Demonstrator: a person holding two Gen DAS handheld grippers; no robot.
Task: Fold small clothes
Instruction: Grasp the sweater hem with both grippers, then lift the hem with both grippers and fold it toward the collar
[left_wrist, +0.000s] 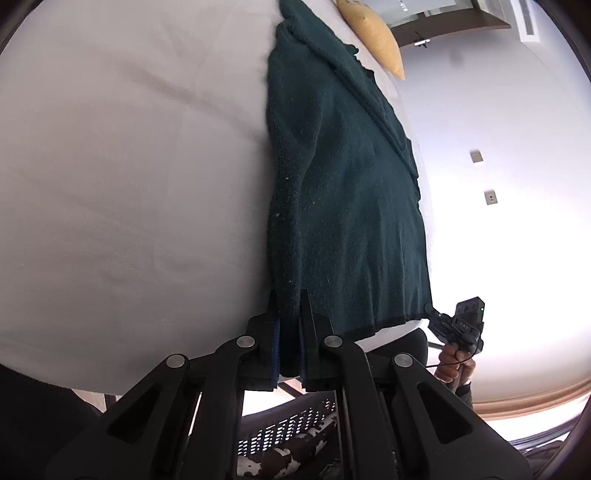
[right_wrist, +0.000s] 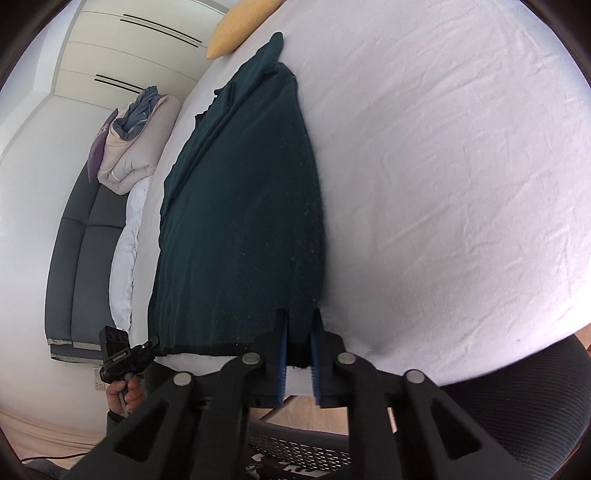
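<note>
Garment (left_wrist: 347, 206) hem in both claws

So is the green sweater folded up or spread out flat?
Folded. The green sweater lies on the white bed as a long narrow strip with layered edges, and both tongs, left and right, pinch its near hem.

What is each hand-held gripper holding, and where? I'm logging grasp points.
Both hold the dark green knitted garment at its near hem: left hand-held gripper on one corner, right hand-held gripper on the other.
</note>
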